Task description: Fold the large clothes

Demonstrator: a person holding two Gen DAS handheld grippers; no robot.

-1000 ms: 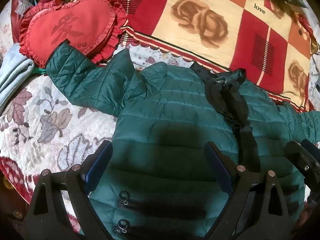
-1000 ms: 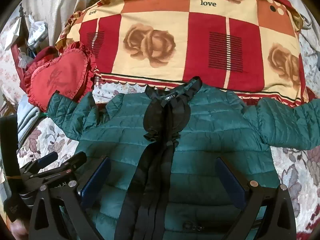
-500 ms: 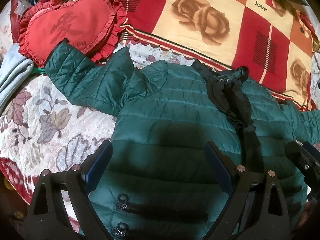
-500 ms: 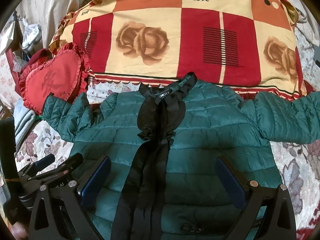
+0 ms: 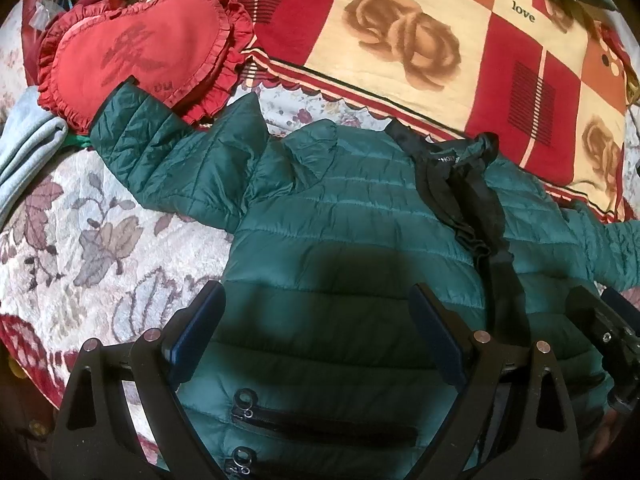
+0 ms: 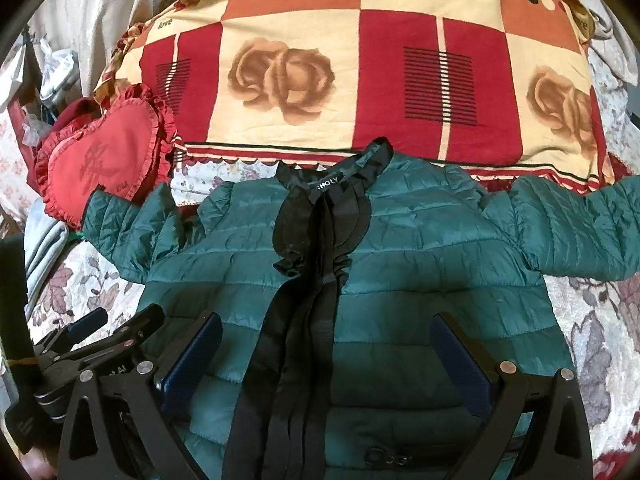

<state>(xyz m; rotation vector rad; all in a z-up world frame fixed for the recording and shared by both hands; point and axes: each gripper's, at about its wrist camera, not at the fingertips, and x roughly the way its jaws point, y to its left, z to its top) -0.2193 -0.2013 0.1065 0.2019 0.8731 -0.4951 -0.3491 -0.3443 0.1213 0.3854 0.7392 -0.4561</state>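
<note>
A dark green quilted puffer jacket point(image 5: 340, 232) lies front up and spread flat on the bed, with a black ruffled collar and front placket point(image 6: 316, 248). Its left sleeve point(image 5: 168, 152) reaches out toward a red heart pillow; its right sleeve point(image 6: 580, 228) stretches to the right. My left gripper point(image 5: 316, 336) is open and empty, hovering over the jacket's left lower body near its zip pockets point(image 5: 320, 432). My right gripper point(image 6: 326, 360) is open and empty over the jacket's lower middle. The left gripper also shows in the right wrist view point(image 6: 92, 344).
A red heart-shaped ruffled pillow point(image 5: 136, 52) lies at the sleeve's cuff. A red and cream rose-patterned blanket point(image 6: 360, 64) lies folded beyond the collar. Pale grey folded cloth point(image 5: 24, 152) sits at the left. The bed has a floral cover point(image 5: 80, 248).
Both views have shifted slightly; the jacket sits a little lower in the frames, so the grippers have drawn back or lifted a little. The jacket has not moved. Both grippers stay open.
</note>
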